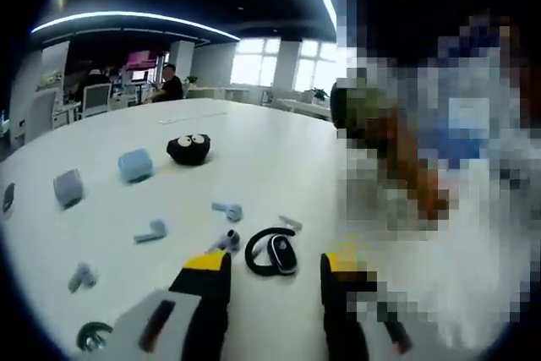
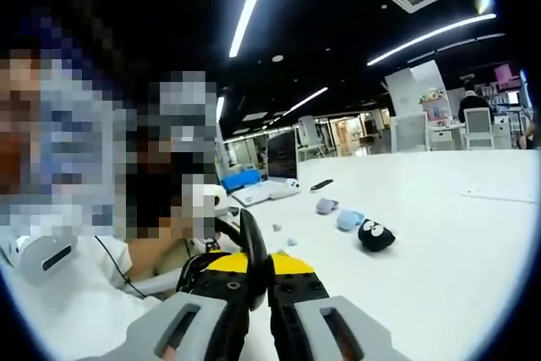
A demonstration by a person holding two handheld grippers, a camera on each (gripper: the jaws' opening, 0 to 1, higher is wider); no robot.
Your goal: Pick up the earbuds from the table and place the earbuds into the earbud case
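From the left gripper view the white table (image 1: 270,158) spreads out with the small things scattered across it: a black ear-hook earbud (image 1: 272,253) lying flat just ahead of the left gripper (image 1: 275,281), whose yellow-tipped jaws stand wide apart with nothing between them. Near it lie several grey-blue earbuds (image 1: 228,209), another (image 1: 150,232) further left, and one (image 1: 82,276) close to the table's near edge. Further back sit two pale blue cases (image 1: 134,165) and (image 1: 68,187), both closed as far as I can tell, and a black plush toy with googly eyes (image 1: 188,149).

The right gripper view looks from the other side: the same plush (image 2: 375,235) and the two blue cases (image 2: 349,220), (image 2: 326,205) sit well off across the table. Here the right gripper (image 2: 258,281) is lifted above the tabletop, its jaws pressed together on a black curved ear-hook piece (image 2: 252,247) that sticks up from between the tips. A person's white sleeve (image 2: 101,293) sits just left of it
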